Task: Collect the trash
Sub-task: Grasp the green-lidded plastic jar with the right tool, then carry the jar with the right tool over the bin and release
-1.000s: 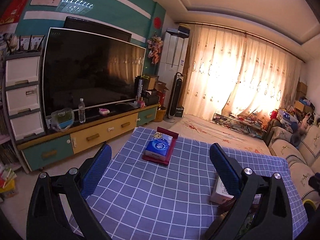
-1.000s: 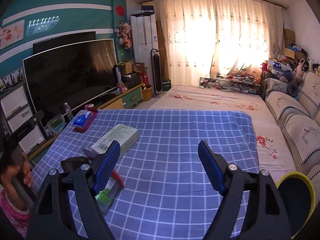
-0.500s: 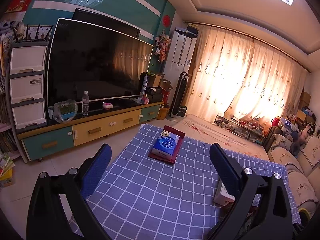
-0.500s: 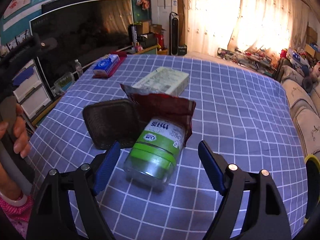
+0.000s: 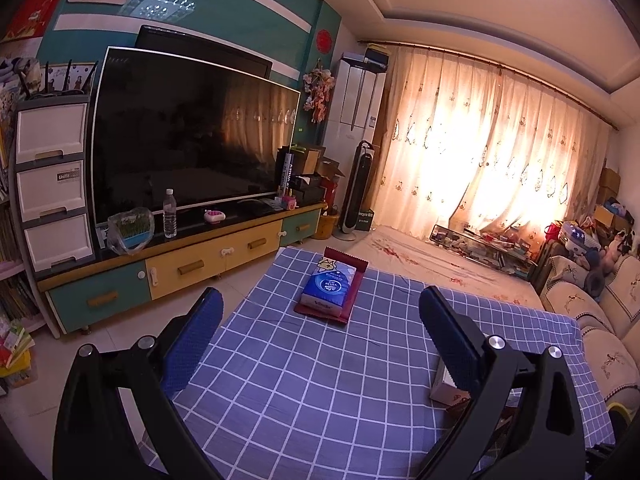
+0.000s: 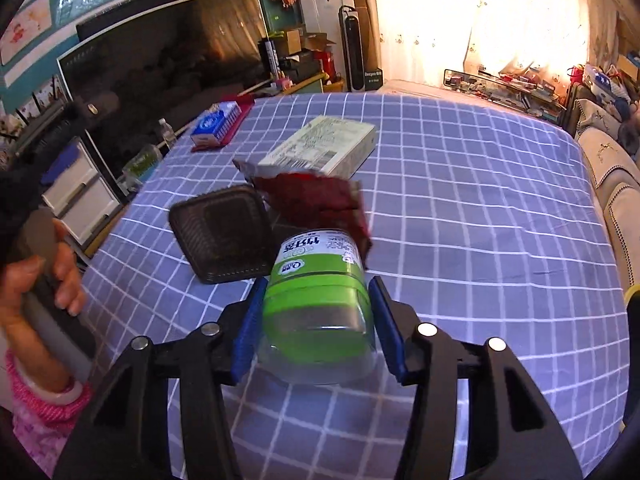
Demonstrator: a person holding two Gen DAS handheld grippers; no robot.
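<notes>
A clear plastic bottle with a green label (image 6: pixel 316 300) lies on the blue checked tablecloth (image 6: pixel 480 220). My right gripper (image 6: pixel 318 308) is shut on its lower part, one blue pad on each side. A torn dark red wrapper (image 6: pixel 316 204) lies over the bottle's far end. A black plastic tray (image 6: pixel 220 232) lies to the left of it, a pale cardboard box (image 6: pixel 324 146) behind. My left gripper (image 5: pixel 320 336) is open and empty, held above the table's near left part.
A blue tissue pack on a red tray (image 5: pixel 330 290) (image 6: pixel 216 122) sits at the table's far left edge. A TV cabinet (image 5: pixel 180 256) runs along the left wall, a sofa (image 6: pixel 612 184) along the right. A yellow-rimmed bin (image 6: pixel 630 300) shows at the right edge.
My right gripper has moved down and forward onto the green-label bottle and closed its pads on it. My left gripper has stayed open and swung slightly.
</notes>
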